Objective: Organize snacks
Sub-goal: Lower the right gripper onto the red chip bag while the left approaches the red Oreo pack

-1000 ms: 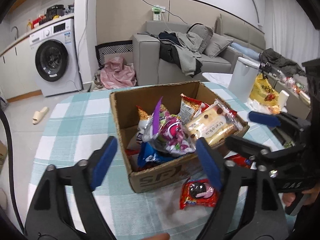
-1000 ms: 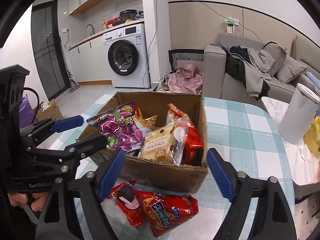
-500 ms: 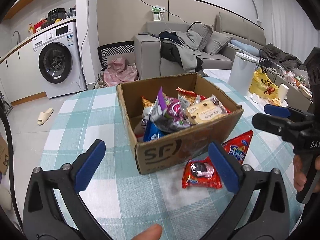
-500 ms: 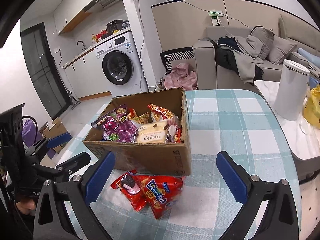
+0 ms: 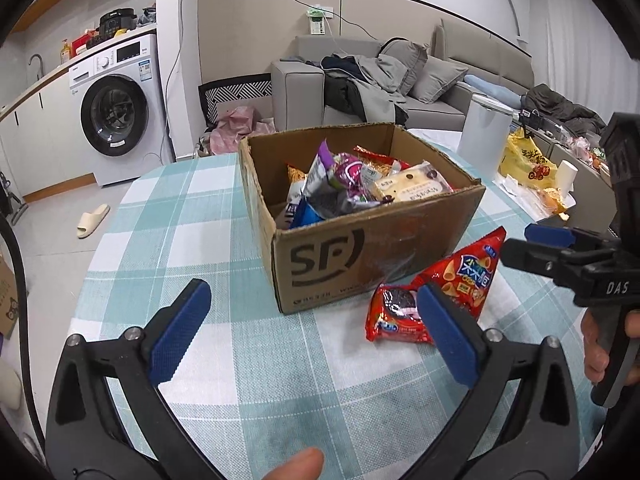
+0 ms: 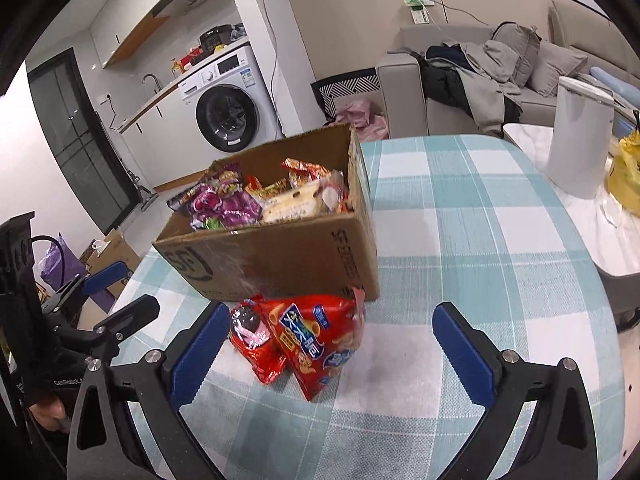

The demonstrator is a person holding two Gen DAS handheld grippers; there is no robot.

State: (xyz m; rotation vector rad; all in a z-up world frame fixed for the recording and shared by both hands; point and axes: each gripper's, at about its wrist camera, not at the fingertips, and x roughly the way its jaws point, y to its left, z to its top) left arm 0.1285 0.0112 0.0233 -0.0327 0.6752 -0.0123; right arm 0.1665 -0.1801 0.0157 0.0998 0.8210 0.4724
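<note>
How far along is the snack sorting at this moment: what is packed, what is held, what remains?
Mostly done: the cardboard box already holds several snack packs, including a purple bag. Nothing is in hand; the left claw and right claw are both open and empty. Left: the red chip bag and the red cookie pack on the checked tablecloth outside the box.

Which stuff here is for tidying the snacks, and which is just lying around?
For the job:
cardboard box
red cone-snack bag
red cookie packet
snacks in the box

Just lying around:
washing machine
sofa with clothes
white bin
yellow bag
slipper
</note>
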